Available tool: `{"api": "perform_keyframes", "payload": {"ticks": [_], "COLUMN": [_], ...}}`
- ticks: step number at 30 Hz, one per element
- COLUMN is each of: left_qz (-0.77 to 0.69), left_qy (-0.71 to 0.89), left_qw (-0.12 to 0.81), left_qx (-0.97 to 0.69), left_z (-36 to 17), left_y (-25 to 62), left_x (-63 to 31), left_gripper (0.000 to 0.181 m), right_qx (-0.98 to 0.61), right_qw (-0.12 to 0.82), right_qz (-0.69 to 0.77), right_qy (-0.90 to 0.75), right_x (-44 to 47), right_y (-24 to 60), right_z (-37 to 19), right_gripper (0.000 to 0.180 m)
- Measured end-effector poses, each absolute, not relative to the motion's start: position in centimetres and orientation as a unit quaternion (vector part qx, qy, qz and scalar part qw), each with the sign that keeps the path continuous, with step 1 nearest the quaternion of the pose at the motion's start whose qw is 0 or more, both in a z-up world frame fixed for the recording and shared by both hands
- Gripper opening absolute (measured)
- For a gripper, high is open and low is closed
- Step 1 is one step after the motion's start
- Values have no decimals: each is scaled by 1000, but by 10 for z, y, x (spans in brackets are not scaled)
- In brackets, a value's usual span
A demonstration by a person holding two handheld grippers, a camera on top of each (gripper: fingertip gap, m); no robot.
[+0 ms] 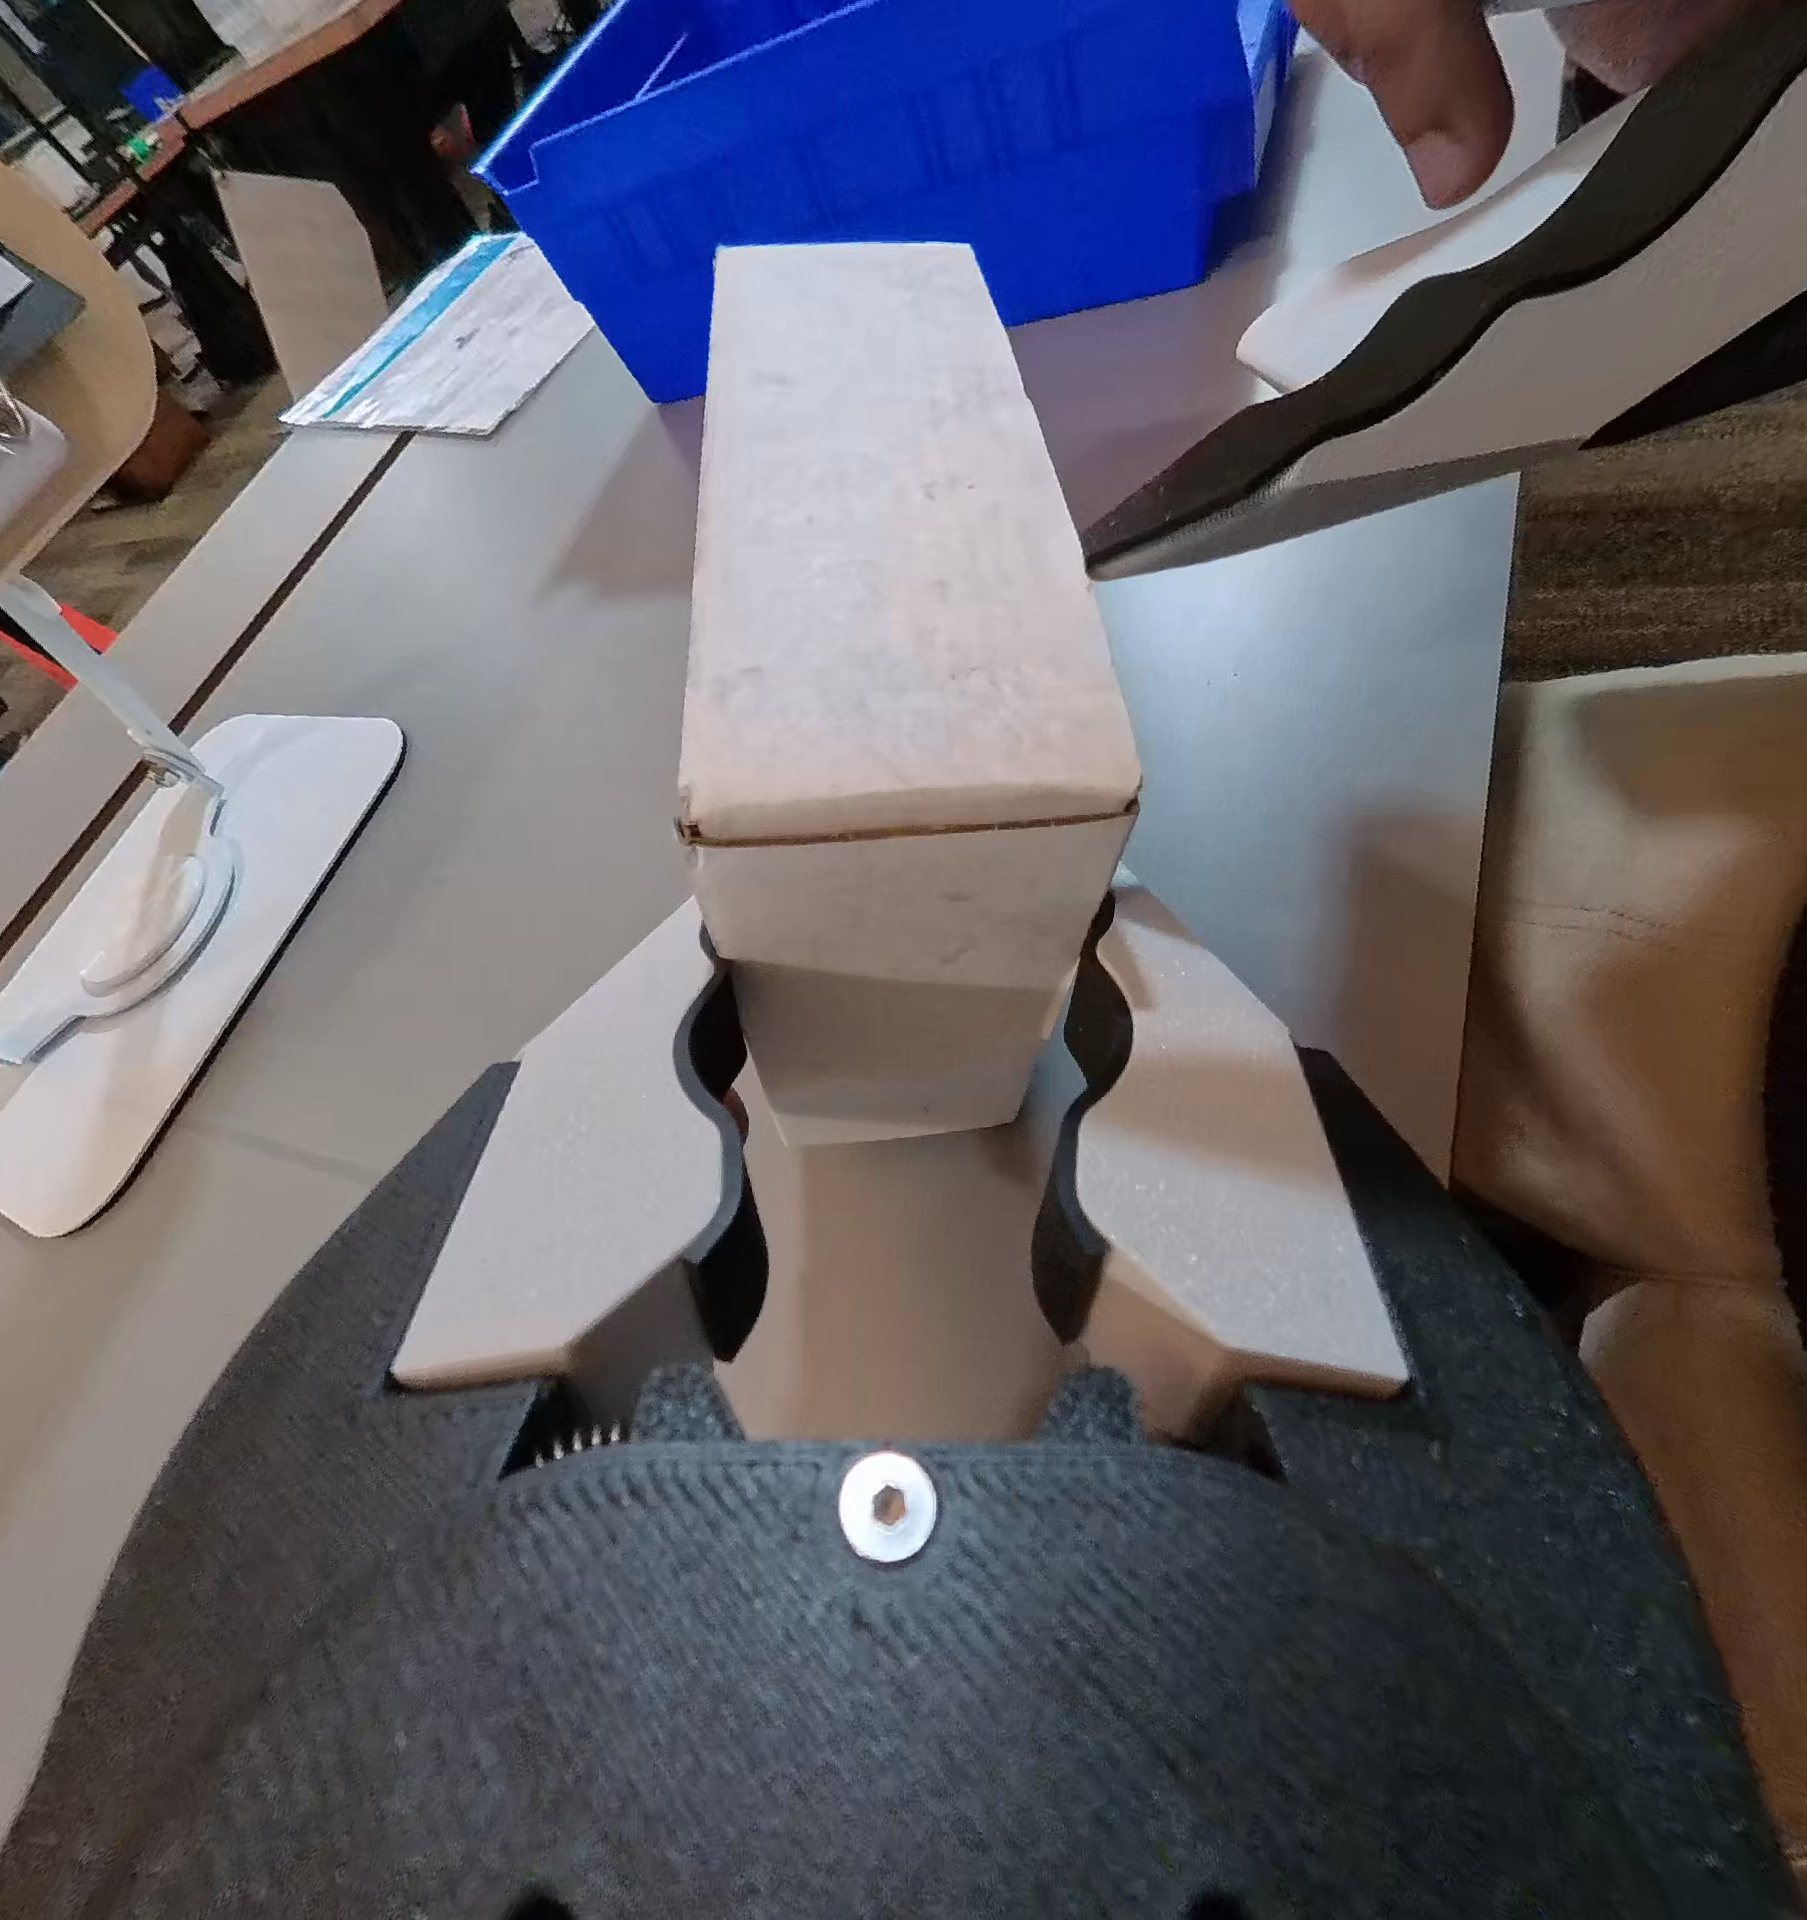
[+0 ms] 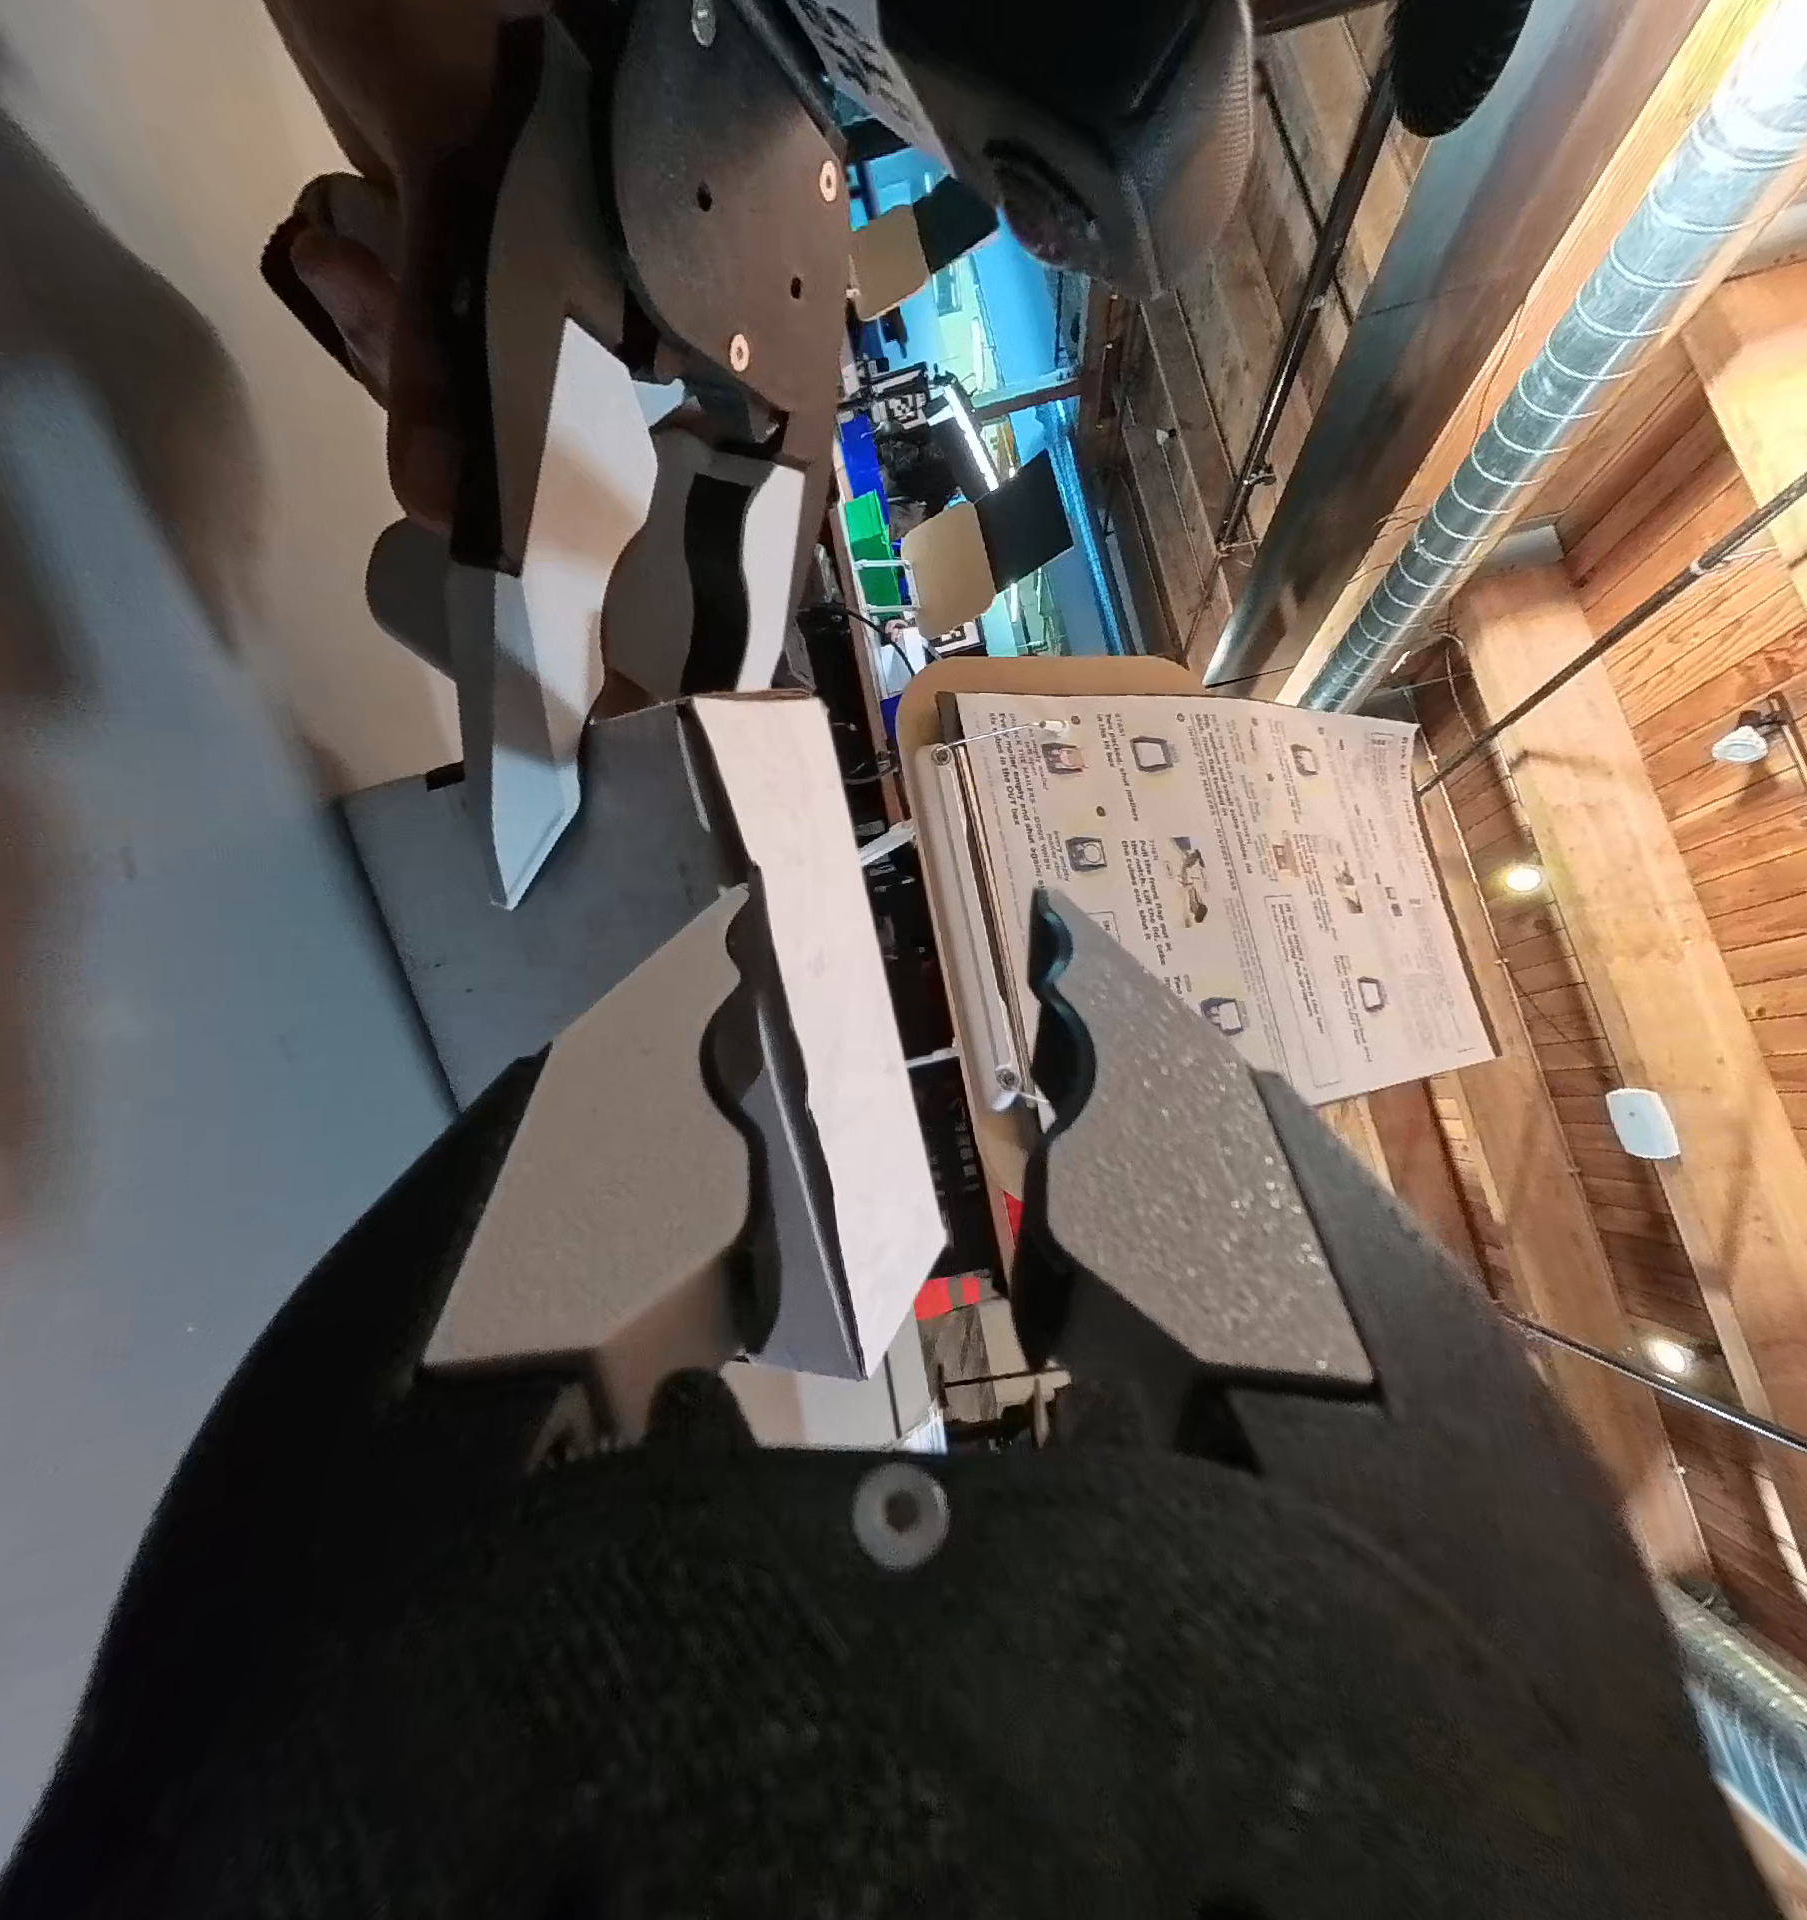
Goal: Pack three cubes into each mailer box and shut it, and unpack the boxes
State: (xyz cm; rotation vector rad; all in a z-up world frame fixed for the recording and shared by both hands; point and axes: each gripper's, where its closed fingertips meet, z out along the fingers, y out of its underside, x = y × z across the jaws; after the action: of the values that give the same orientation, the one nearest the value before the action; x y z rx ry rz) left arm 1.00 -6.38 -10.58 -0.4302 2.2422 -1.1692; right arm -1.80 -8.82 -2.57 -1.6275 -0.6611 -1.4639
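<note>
White cardboard mailer box, closed, was clamped at its near end by the left gripper above the grey table. At 1 o'clock the right gripper stood open, one finger touching the box side. A blue bin sat at 12 o'clock.

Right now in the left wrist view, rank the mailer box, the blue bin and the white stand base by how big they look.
1. Mailer box, though it is held closest to the camera, so its true size is unsure.
2. Blue bin, farther back and cut off at the top edge.
3. White stand base, looks smallest.
</note>
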Motion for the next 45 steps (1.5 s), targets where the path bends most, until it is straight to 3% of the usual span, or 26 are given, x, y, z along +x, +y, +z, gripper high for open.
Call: {"api": "perform_keyframes", "payload": {"ticks": [9, 14, 34, 36, 43, 45], "left_qz": [-445, -455, -445, -446, -443, -428], "left_qy": [837, 835, 841, 841, 845, 850], "left_qw": [273, 261, 263, 260, 257, 279], "left_qx": [-165, -166, -162, -162, -157, -126], "left_z": [-105, -107, -106, -106, -108, -109], "left_y": [-63, -62, -64, -65, -67, -71], "left_x": [9, 8, 6, 5, 3, 0], "left_gripper": [62, 62, 62, 62, 62, 62], "right_qx": [-648, -647, -642, -642, -656, -625], "right_qw": [420, 406, 376, 375, 372, 397], "right_qz": [-586, -574, -614, -615, -598, -622], "right_qy": [-247, -294, -264, -263, -271, -257], "right_x": [-16, -21, 0, 0, -3, -6], "right_y": [-89, -88, -101, -101, -100, -102], "right_z": [-21, -34, -23, -22, -28, -8], "right_gripper": [51, 34, 48, 44, 1, 3]}}
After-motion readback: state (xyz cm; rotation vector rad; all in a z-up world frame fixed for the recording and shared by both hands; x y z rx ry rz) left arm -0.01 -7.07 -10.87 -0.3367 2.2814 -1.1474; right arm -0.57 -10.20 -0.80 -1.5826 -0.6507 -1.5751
